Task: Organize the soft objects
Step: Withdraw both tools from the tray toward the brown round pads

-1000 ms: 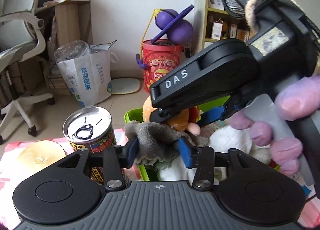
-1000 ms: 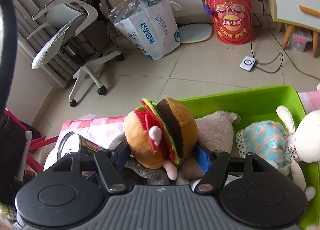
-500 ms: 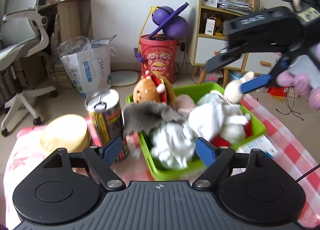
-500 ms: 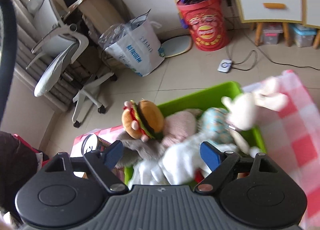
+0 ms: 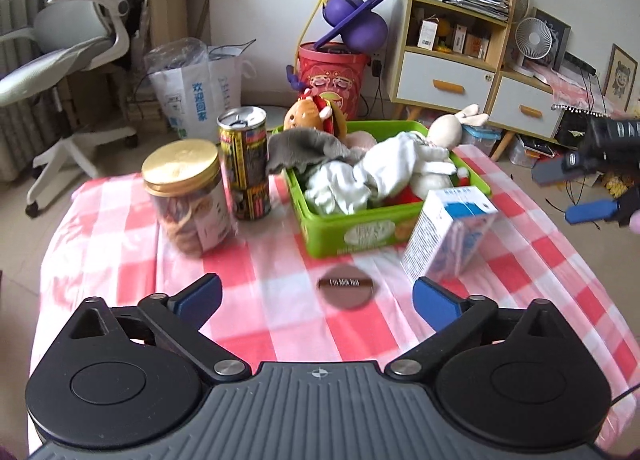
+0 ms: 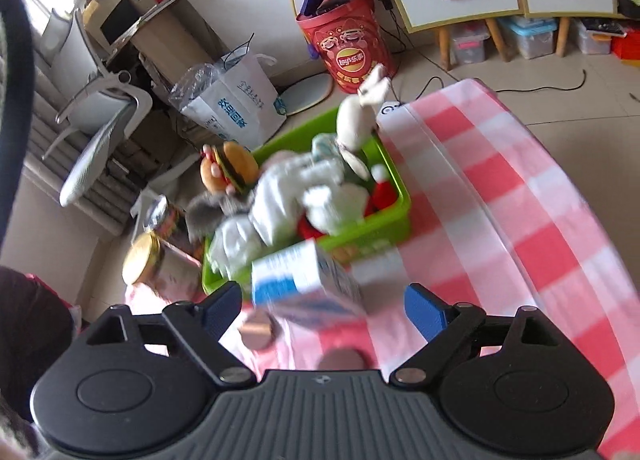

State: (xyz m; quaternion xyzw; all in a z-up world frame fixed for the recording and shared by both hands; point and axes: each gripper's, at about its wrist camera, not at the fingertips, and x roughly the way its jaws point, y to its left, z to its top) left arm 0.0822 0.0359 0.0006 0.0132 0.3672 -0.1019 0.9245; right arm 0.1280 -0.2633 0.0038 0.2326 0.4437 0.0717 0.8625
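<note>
Plush toys (image 5: 384,172) heaped in green bin (image 5: 360,228); burger plush (image 5: 310,116) at far corner.

Milk carton (image 5: 450,234) before green bin (image 5: 320,228)

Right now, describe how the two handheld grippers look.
Left gripper and right gripper match: black linkage arms with silver pivot bolts, round black discs either side, a ribbed grey body with a small crosshair mark, and blue finger pads.
</note>
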